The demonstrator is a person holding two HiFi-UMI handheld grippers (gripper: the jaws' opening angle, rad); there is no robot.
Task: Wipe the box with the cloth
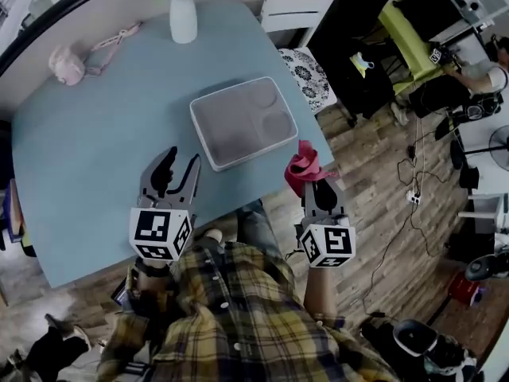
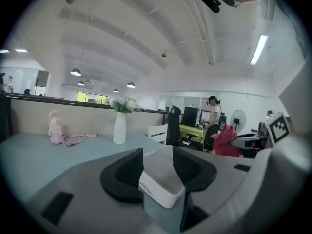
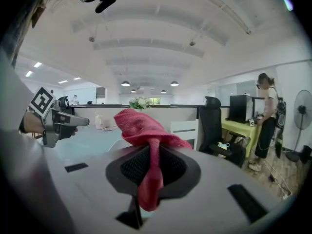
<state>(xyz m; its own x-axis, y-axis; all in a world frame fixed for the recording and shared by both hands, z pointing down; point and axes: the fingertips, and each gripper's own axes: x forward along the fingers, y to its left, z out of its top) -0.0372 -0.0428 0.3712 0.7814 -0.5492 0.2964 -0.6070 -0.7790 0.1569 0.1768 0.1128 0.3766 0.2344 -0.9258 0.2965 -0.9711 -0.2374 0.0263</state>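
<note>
A shallow white box (image 1: 242, 122) lies near the right edge of a blue-grey counter (image 1: 87, 157). The right hand-held gripper (image 1: 312, 183), just off that edge, pinches a bunched red cloth (image 1: 303, 165) that is not touching the box. The left hand-held gripper (image 1: 178, 168) hovers over the near edge, jaws apart and empty, aimed at the box's corner. Wiping seems about to begin, and the next move calls for laying the cloth onto the box.

Blue table (image 1: 79, 173) with white box (image 1: 242, 122), flower vase (image 1: 183, 18) and pink bottle (image 1: 67, 64)
</note>
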